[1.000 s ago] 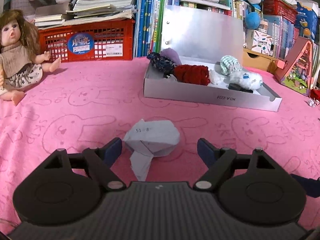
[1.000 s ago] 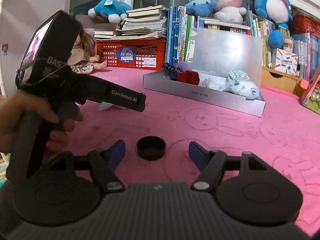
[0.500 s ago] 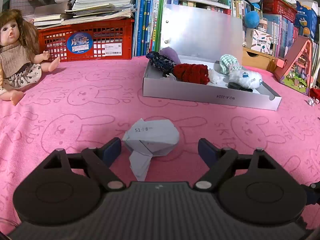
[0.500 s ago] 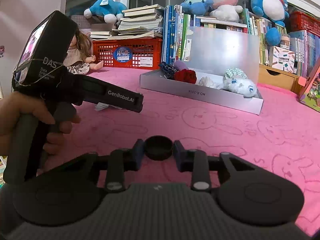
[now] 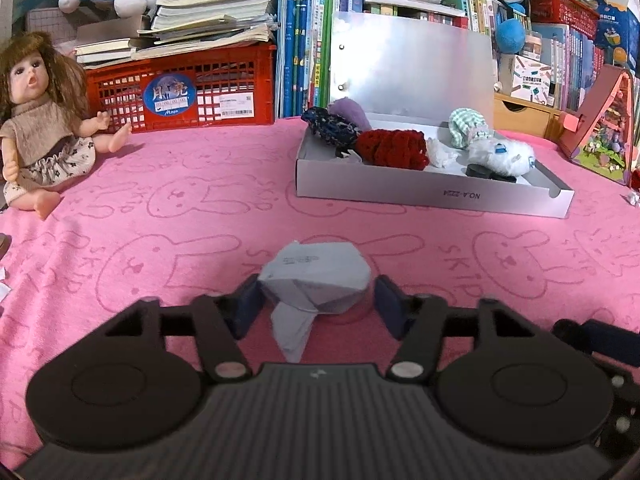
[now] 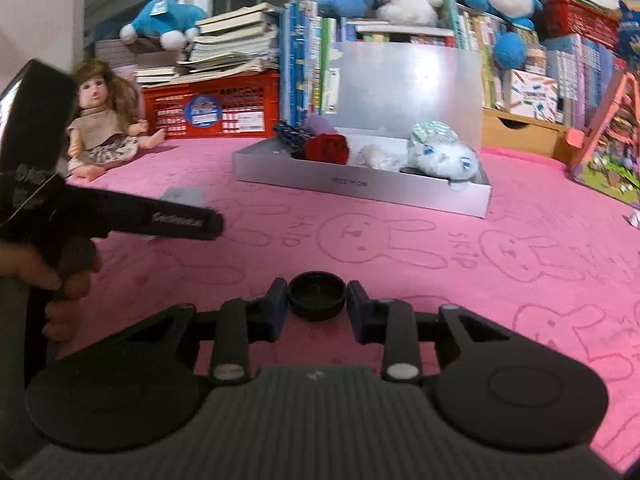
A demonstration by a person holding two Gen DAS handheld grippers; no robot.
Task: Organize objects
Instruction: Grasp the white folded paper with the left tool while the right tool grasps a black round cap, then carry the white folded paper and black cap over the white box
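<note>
A crumpled grey paper (image 5: pixel 316 276) lies on the pink cloth between the jaws of my left gripper (image 5: pixel 316 302). The jaws are closing: the left pad meets the paper's edge, and a thin gap shows at the right pad. My right gripper (image 6: pixel 317 304) is shut on a small black cap (image 6: pixel 317 294), with both blue pads pressed against its sides. In the right wrist view a hand holds the left gripper's body (image 6: pixel 160 220) at the left, with the paper (image 6: pixel 184 196) showing just beyond it. The open silver box (image 5: pixel 432 196) (image 6: pixel 360 184) stands farther back on the cloth.
The box holds a red knitted piece (image 5: pixel 392 148), a dark patterned cloth, a white plush toy (image 5: pixel 500 156) and other soft things. A doll (image 5: pixel 36 128) sits at the far left before a red crate (image 5: pixel 184 92). Books and plush toys line the back, a pink toy house (image 5: pixel 600 132) the right.
The left jaws have drawn in from wide apart to just around the paper. The right jaws closed on the black cap half a second ago and have shifted with it, rolling slightly.
</note>
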